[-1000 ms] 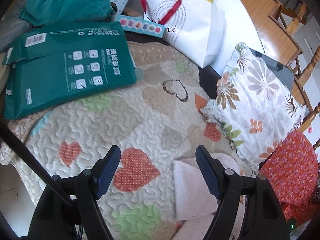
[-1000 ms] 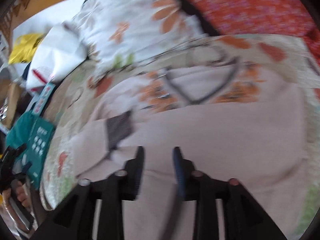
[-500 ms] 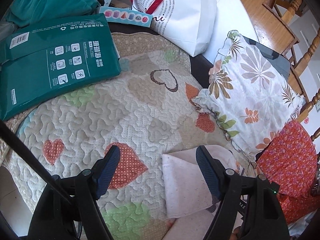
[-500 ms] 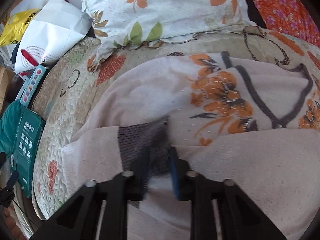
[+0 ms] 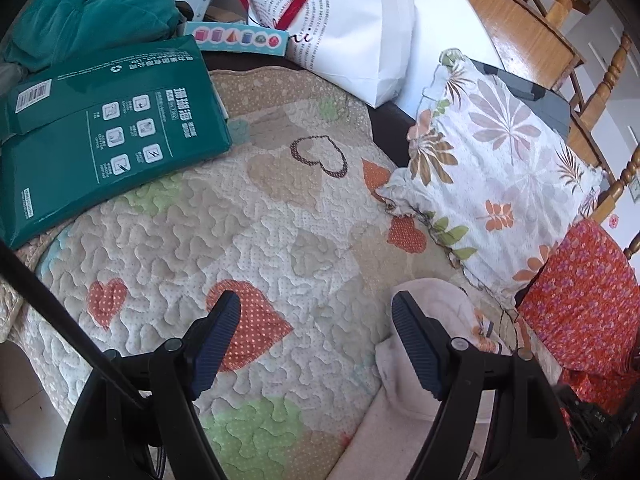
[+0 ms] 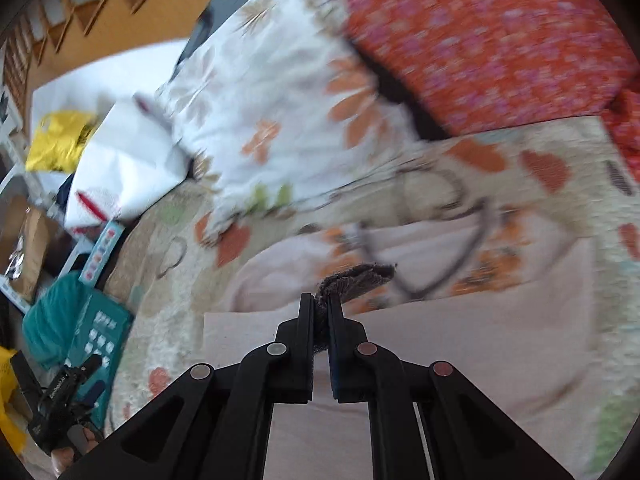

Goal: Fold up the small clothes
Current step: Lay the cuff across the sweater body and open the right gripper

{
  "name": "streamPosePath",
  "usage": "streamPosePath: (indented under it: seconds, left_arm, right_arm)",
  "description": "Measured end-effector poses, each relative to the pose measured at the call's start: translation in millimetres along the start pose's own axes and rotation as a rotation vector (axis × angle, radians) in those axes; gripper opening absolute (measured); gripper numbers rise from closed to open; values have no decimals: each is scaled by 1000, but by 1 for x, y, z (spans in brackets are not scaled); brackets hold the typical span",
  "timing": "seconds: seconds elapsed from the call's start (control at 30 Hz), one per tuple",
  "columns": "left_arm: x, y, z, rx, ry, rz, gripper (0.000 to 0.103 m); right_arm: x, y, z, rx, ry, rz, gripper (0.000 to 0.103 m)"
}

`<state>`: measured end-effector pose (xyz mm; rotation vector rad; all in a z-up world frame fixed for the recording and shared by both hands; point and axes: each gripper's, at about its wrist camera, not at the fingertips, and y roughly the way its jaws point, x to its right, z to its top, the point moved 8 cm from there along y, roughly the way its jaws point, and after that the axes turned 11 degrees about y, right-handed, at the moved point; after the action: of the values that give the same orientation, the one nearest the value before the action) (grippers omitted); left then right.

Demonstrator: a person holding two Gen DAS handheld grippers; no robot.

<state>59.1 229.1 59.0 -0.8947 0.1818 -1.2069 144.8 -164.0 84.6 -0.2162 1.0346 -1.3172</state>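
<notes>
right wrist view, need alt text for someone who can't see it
The right gripper has its jaws shut on the grey ribbed cuff of a pale pink garment lying on a heart-patterned quilt. Behind, blurred, are a floral pillow and an orange-red cushion.

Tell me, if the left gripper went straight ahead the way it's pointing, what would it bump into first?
Probably the heart-patterned quilt. The left gripper is open and holds nothing, and only bare quilt shows between its fingers. The pink garment lies just off to the right. Depth is hard to judge here.
</notes>
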Motion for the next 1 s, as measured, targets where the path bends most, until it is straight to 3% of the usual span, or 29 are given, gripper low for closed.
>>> streamPosePath:
  seconds: [0.17,0.3,0.33,0.53,0.63,0.9,1.0]
  left_arm:
    - [26,10,-14,-37,66,-15,77]
    - [50,20,-28,-76,123,-30,77]
    - [56,23,-31,-86,131,-34,77]
    - [89,44,-43,-142,173,-58,77]
    - [102,51,-46,-155,182,-63,77]
    - [131,66,-54,-190,249,-75,77]
    - [132,71,-55,-200,268,-68,77]
  right_arm:
    - [124,-25,10,45,96,-258,6]
    - [185,-8,-9,-53,122,-335,9]
    - [193,-10,-11,-44,129,-357,9]
    - [201,-36,12,68,108,-377,9]
    - [186,-26,33,57,72,-356,9]
    - [154,80,68,-131,27,-292,9]
    - [156,131,74,-213,47,-327,9]
